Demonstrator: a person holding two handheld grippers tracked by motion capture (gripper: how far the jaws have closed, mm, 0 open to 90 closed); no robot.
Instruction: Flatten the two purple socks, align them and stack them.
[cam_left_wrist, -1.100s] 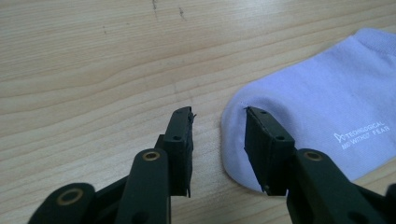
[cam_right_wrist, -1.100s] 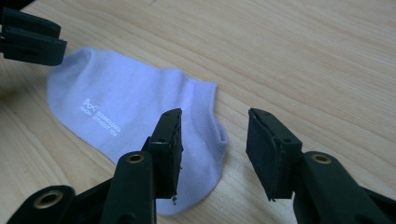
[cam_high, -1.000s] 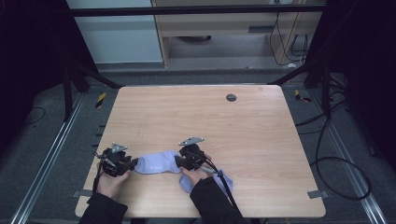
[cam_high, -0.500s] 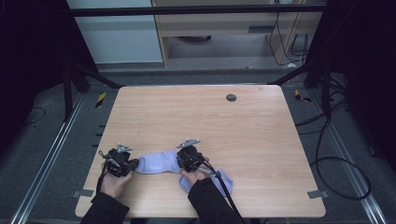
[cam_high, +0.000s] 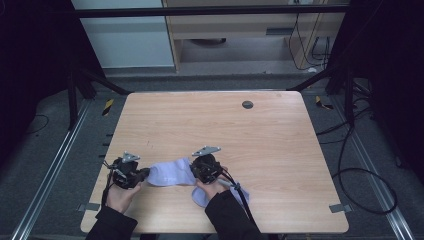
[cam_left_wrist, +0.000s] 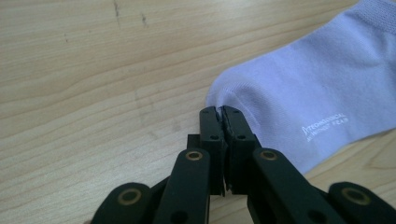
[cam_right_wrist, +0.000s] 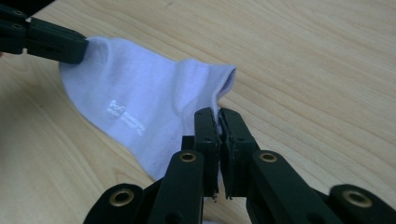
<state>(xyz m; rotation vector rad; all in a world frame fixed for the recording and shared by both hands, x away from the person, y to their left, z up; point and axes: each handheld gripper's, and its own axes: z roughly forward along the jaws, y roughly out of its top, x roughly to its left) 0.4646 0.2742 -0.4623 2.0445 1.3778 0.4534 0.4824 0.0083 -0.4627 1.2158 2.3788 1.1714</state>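
Observation:
A pale lilac sock (cam_high: 170, 172) lies stretched on the wooden table (cam_high: 225, 130) near its front edge, between the two grippers. My left gripper (cam_high: 142, 175) is shut on the sock's toe end, and the left gripper view shows the jaws (cam_left_wrist: 220, 112) pinching the fabric (cam_left_wrist: 317, 93) at its rounded tip. My right gripper (cam_high: 196, 171) is shut on the cuff end; in the right gripper view its jaws (cam_right_wrist: 218, 114) clamp the sock (cam_right_wrist: 140, 102) just below the open cuff. The left gripper's black fingers (cam_right_wrist: 42, 39) show at the far end of the sock there.
A second pale sock (cam_high: 199, 197) lies under the right hand and forearm by the table's front edge. A black round grommet (cam_high: 247, 104) sits at the back of the table. Metal rails and cables run along the floor on both sides.
The left gripper has shifted slightly to the right, toward the right gripper. Both grippers stay shut on the sock, and the right hand has hardly moved.

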